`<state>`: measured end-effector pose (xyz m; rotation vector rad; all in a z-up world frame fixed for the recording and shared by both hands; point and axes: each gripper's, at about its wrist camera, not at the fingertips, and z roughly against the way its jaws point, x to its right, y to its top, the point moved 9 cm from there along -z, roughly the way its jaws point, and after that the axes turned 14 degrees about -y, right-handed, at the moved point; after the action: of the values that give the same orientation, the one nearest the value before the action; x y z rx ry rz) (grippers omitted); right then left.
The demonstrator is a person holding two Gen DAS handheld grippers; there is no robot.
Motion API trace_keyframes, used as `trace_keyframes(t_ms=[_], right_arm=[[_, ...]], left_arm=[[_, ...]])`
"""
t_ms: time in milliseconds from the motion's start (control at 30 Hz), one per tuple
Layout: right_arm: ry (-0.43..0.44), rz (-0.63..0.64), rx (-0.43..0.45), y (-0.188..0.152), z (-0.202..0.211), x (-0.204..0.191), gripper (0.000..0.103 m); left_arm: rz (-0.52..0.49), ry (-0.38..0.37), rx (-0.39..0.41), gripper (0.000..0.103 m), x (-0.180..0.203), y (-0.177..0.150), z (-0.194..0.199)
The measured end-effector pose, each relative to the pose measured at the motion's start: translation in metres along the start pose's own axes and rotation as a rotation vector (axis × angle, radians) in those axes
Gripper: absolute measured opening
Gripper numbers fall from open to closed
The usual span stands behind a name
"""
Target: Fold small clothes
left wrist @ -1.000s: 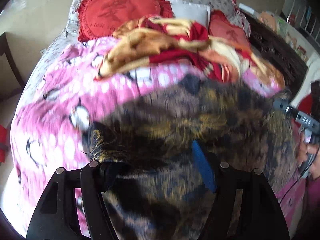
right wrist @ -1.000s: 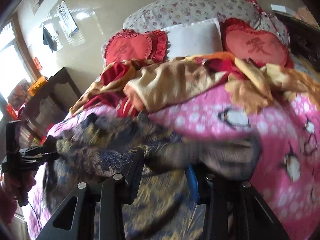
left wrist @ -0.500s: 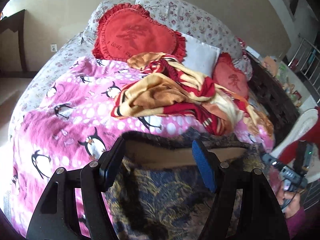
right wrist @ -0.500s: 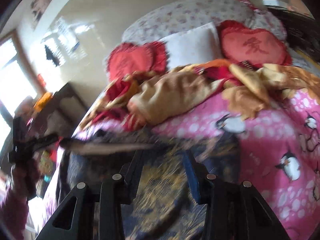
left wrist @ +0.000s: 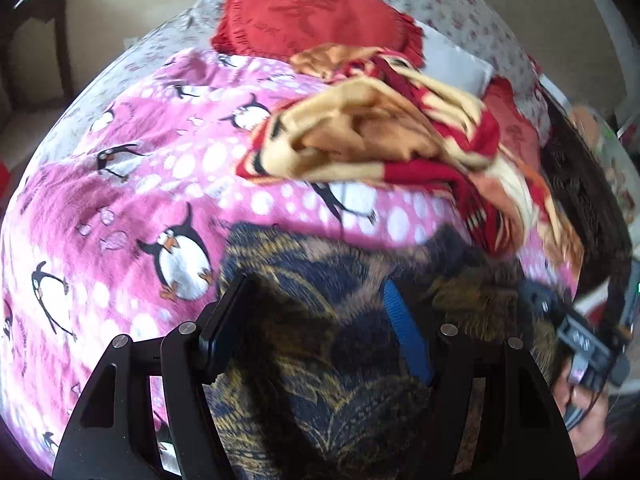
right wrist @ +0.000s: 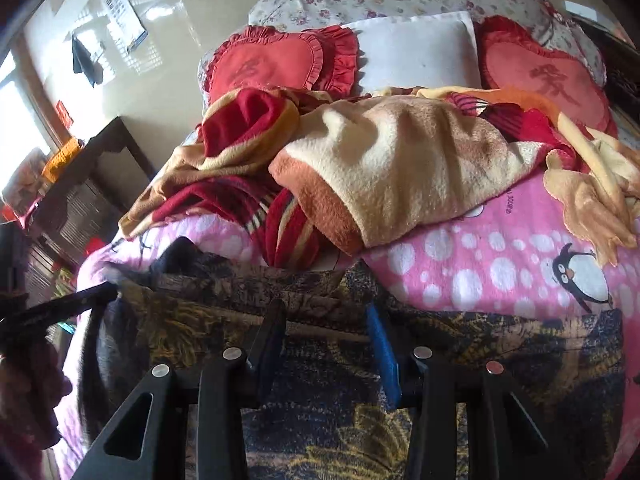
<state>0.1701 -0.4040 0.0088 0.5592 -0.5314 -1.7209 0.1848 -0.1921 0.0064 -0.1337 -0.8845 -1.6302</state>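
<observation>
A dark garment with a navy, brown and gold leaf print (left wrist: 344,344) lies on the pink penguin blanket (left wrist: 120,208) on the bed. My left gripper (left wrist: 316,304) is shut on its edge, with cloth bunched between the black and the blue finger. In the right wrist view the same garment (right wrist: 500,360) spreads flat across the bed front, and my right gripper (right wrist: 326,320) is shut on its folded upper edge. The left gripper (right wrist: 80,300) shows at the garment's left corner there. The right gripper (left wrist: 572,332) and a hand show at the lower right in the left wrist view.
A crumpled red, cream and orange blanket (right wrist: 380,168) lies just beyond the garment. Red heart cushions (right wrist: 280,60) and a white pillow (right wrist: 416,48) sit at the headboard. Dark wooden furniture (right wrist: 76,200) stands left of the bed.
The garment was lifted with its upper edge held up half a second ago; now it is lowered onto the bed. Both grippers have come down with it, still holding the cloth.
</observation>
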Motion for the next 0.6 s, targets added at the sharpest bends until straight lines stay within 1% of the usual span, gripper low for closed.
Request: trace_keyframes(t_ms=[33,67,100,167,233,333,433,500,567,600], right_arm=[[0.007,-0.007,-0.002,-0.001,0.009,0.003,0.040],[0.013,-0.013,0.004,-0.002,0.020,0.009,0.042],[0.022,-0.016,0.019,-0.007,0.036,0.016,0.049],[0.039,-0.015,0.042,-0.023,0.068,0.030,0.054],[0.035,-0.005,0.047,-0.051,0.096,0.050,0.055],[-0.004,-0.022,0.040,-0.102,0.129,0.087,0.055],[-0.019,-0.075,-0.003,-0.150,0.142,0.111,0.055],[-0.005,-0.109,-0.012,-0.171,0.147,0.117,0.055],[0.032,-0.151,-0.029,-0.188,0.146,0.118,0.055],[0.050,-0.162,-0.035,-0.193,0.146,0.116,0.055]], left_arm=[[0.009,-0.021,0.006,0.069,0.000,0.001,0.006],[0.001,-0.045,0.010,0.069,0.003,-0.001,0.015],[-0.021,-0.052,0.010,0.069,0.005,-0.004,0.024],[-0.078,-0.058,0.009,0.069,0.007,-0.017,0.045],[-0.115,-0.073,0.000,0.069,0.005,-0.037,0.064],[-0.121,-0.098,-0.052,0.069,-0.002,-0.080,0.081],[-0.066,-0.176,-0.081,0.069,-0.007,-0.125,0.095],[-0.029,-0.218,-0.110,0.069,-0.009,-0.149,0.097],[-0.021,-0.236,-0.139,0.069,-0.010,-0.170,0.095],[-0.031,-0.230,-0.157,0.069,-0.010,-0.179,0.094]])
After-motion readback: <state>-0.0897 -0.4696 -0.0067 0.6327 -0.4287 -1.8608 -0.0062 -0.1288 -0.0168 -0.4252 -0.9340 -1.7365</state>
